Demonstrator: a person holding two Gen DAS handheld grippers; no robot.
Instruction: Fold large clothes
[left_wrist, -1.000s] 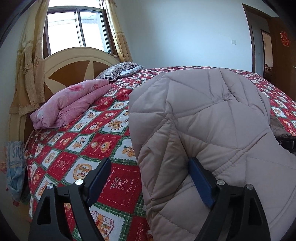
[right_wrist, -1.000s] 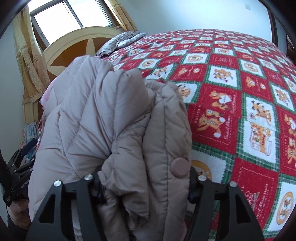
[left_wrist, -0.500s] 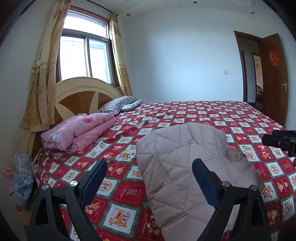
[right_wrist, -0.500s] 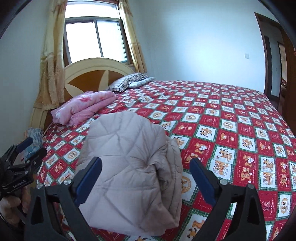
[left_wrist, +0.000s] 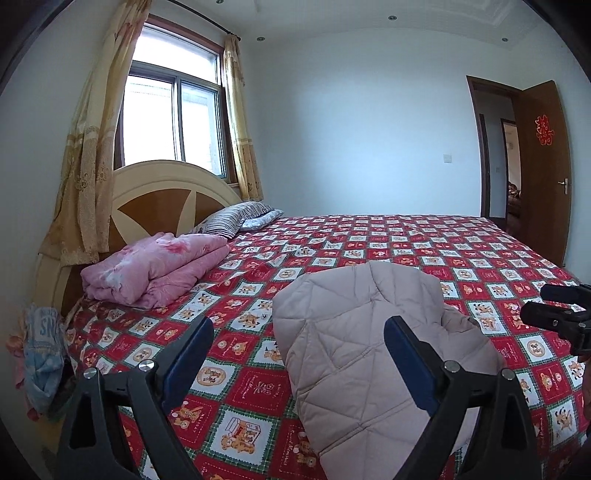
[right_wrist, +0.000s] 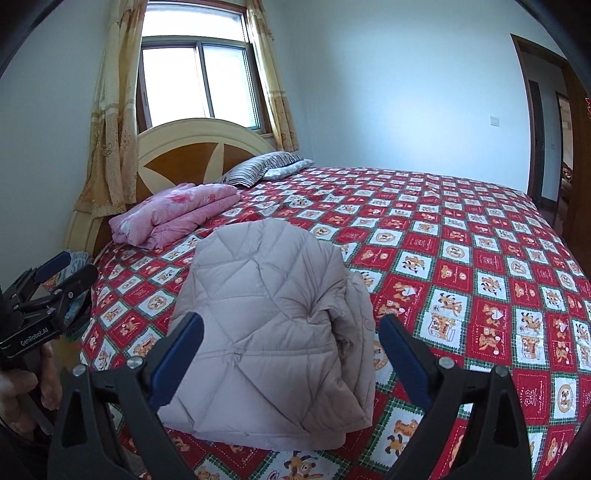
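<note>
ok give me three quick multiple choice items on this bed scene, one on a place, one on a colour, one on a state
1. Where does the folded jacket lie?
A. on the bedspread
B. on the striped pillow
C. on the floor

2. What colour is the folded quilt near the headboard?
A. blue
B. pink
C. green

3. How does the right gripper stand?
A. shut on the jacket
B. shut on nothing
C. open, clear of the jacket

Answers: 1 A, the jacket rests on the red patterned cover. 2 B, the bundle is pink. 3 C, its blue pads stand wide apart, touching nothing.
</note>
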